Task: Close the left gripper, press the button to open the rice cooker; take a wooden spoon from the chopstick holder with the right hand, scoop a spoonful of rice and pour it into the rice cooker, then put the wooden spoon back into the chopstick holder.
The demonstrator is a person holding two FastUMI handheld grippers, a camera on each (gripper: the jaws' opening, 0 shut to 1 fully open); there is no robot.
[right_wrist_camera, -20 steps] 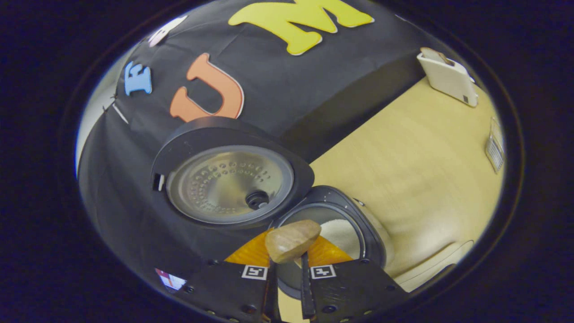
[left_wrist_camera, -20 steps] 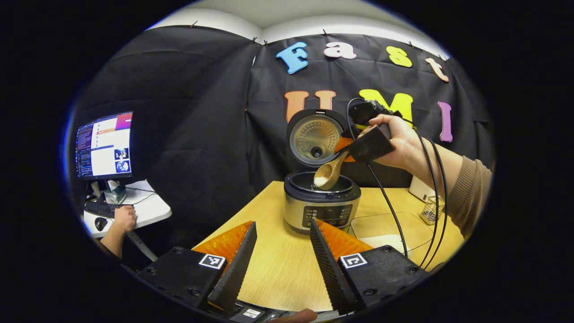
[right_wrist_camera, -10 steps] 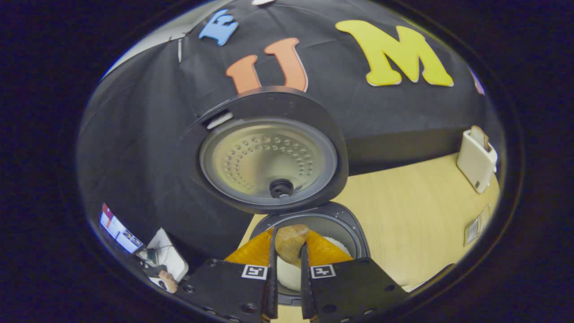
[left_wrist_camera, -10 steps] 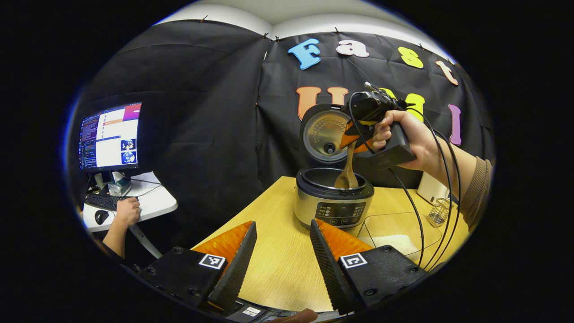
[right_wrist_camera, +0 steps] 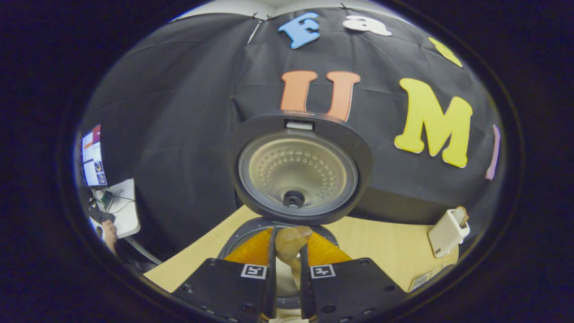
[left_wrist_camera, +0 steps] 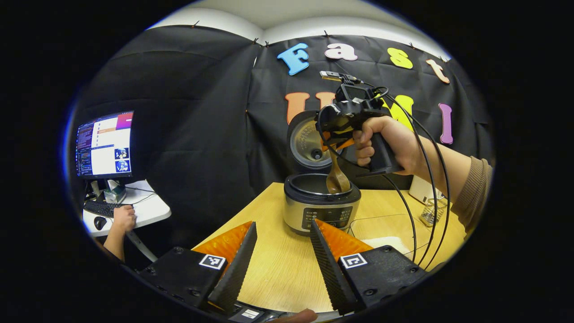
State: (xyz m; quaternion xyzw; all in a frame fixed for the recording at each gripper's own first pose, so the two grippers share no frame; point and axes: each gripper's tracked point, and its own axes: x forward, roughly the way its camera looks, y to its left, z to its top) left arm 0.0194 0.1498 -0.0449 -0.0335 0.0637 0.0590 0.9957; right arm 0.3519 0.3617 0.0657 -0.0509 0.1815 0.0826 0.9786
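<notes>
The rice cooker [left_wrist_camera: 321,208] sits on the worktop [left_wrist_camera: 278,264], its lid [left_wrist_camera: 309,143] standing up behind the pot. The wooden spoon [left_wrist_camera: 337,179] hangs over the pot. The chopstick holder [left_wrist_camera: 431,211] stands far right.

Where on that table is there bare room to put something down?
The bare wood of the table between the left gripper and the rice cooker is free. It is crowded right of the cooker: a clear tray, a wire holder, cables, and the right gripper with the wooden spoon.
</notes>
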